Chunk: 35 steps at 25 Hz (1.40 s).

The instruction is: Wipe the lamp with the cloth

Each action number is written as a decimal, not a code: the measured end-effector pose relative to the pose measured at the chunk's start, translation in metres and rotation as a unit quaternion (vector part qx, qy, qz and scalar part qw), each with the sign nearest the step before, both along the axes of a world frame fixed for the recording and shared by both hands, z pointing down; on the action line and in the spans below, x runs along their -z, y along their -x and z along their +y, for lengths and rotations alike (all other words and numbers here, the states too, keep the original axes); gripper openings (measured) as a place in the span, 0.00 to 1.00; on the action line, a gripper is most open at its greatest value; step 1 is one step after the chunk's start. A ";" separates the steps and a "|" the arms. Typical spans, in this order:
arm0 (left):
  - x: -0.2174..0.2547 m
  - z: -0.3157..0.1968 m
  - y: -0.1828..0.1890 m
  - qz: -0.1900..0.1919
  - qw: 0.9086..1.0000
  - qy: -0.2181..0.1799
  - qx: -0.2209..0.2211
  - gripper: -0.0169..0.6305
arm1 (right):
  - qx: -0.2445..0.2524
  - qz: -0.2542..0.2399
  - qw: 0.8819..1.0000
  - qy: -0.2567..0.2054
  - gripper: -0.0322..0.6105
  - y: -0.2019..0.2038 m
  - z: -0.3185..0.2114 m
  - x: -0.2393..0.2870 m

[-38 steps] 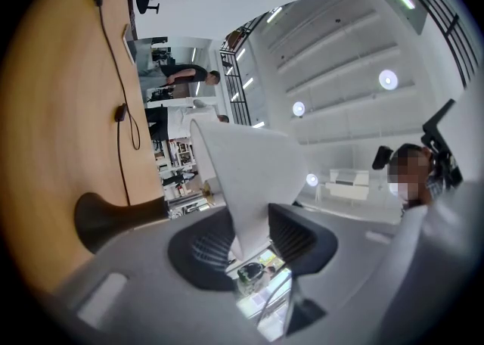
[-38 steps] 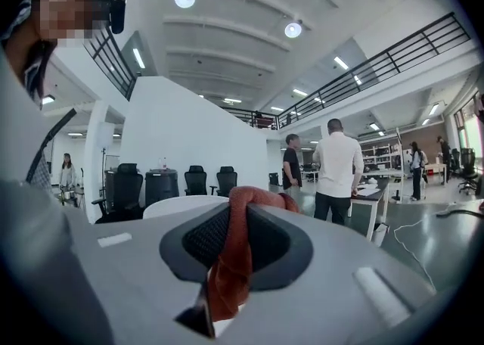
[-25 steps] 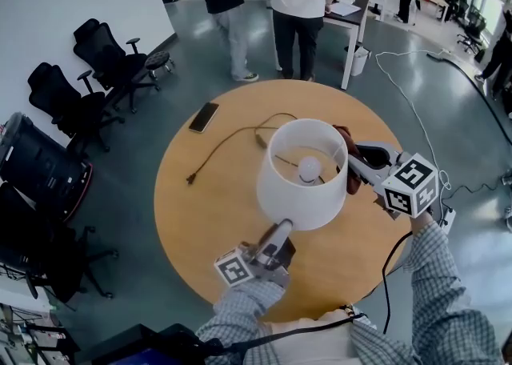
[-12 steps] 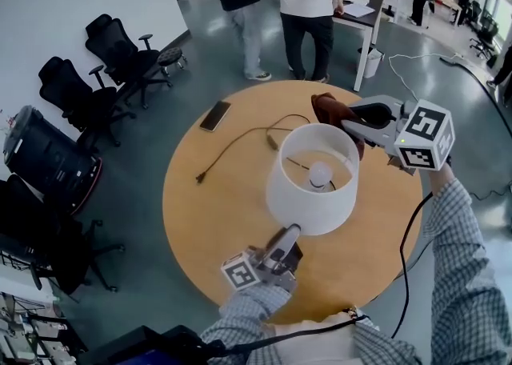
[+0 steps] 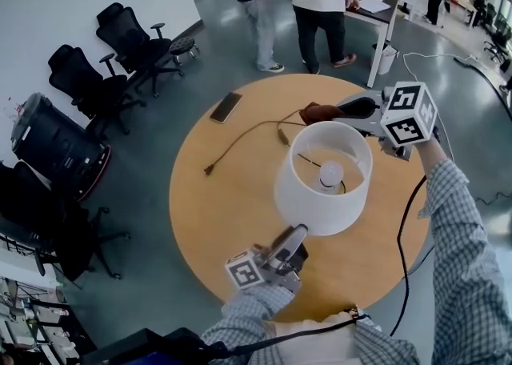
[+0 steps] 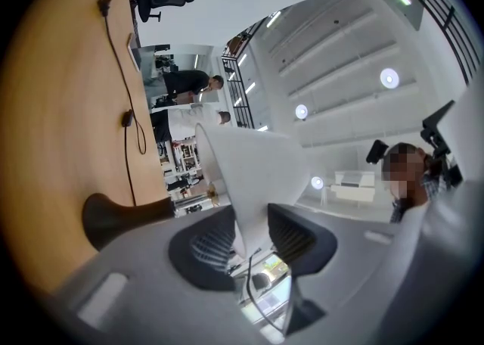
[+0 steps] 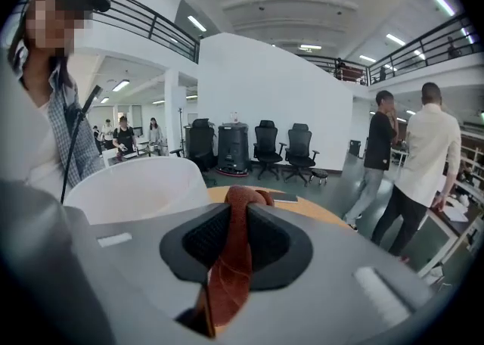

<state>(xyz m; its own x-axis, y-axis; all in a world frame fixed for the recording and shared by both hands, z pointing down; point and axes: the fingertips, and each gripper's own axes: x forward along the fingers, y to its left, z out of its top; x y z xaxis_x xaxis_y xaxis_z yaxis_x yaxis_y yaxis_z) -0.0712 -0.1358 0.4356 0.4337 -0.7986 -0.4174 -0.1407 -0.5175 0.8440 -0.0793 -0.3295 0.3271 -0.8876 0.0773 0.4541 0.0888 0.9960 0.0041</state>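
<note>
The lamp point(image 5: 322, 187) stood toward 3 o'clock on the tabletop point(image 5: 224, 211). Its thin shade point(image 6: 249, 177) looked light, tippy and easily dented. The left tool point(image 5: 294, 234) pinched the shade's lower rim at 6 o'clock. The right tool point(image 7: 234, 241) clamped the soft, limp cloth point(image 5: 312, 111) at 12 o'clock, beside the top rim.

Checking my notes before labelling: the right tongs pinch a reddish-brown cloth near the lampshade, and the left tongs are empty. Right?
Not quite. The left tongs are not empty: the left gripper view shows the edge of the white lampshade clamped between them. The right tongs do pinch the reddish-brown cloth near the lampshade.
</note>
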 end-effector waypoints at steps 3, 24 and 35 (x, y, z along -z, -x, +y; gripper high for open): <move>-0.002 0.000 -0.001 0.005 1.000 0.001 -0.002 0.23 | 0.011 0.026 0.999 0.033 0.15 0.006 -0.004 -0.022; -0.007 -0.001 -0.002 0.017 1.000 0.002 0.000 0.22 | 0.221 0.115 0.967 -0.061 0.15 0.059 0.048 0.053; -0.006 -0.003 -0.006 0.017 1.000 -0.005 -0.001 0.22 | 0.298 0.300 0.904 -0.061 0.15 0.086 0.070 -0.018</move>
<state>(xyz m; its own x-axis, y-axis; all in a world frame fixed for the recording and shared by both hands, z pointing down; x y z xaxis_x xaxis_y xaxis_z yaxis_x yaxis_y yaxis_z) -0.0651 -0.1388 0.4413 0.4208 -0.7935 -0.4397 -0.1105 -0.5260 0.8433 -0.1651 -0.2598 0.3451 -0.2953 0.3773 0.8777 0.6324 0.7658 -0.1164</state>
